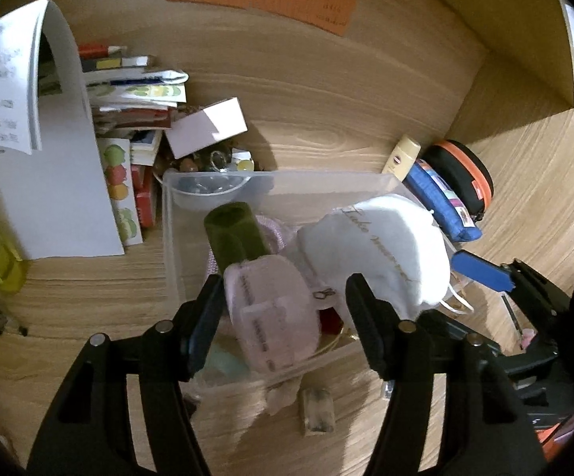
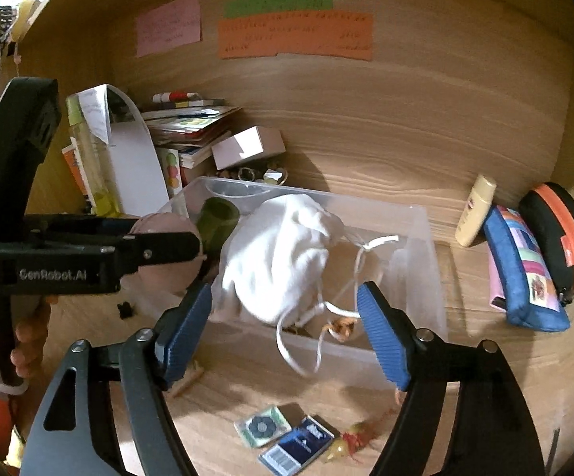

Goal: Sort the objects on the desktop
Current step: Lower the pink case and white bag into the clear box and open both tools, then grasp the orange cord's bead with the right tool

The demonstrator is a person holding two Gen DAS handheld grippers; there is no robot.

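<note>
Cards and small trinkets [image 2: 287,440] lie unsorted on the wooden desk [image 2: 485,357] nearest the wide-open, empty right tool [image 2: 285,331]. Beyond, the left tool [image 1: 283,311], jaws parted, straddles a pale pink pouch [image 1: 273,313] inside the clear plastic bin [image 2: 425,277] beside a white drawstring bag [image 2: 279,254]; sorting looks partway, with a blue pencil case [image 2: 525,273] still outside.

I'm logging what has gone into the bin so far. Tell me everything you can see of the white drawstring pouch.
The white drawstring pouch looks like soft, matte cloth, bulging and creased. Gold cursive lettering runs across one side, unreadable here. It lies in the clear plastic bin, leaning toward the bin's right side, beside the green cylinder and the pink pouch. Its white cords spill loosely over the bin's near wall. Neither claw grips it.
</note>
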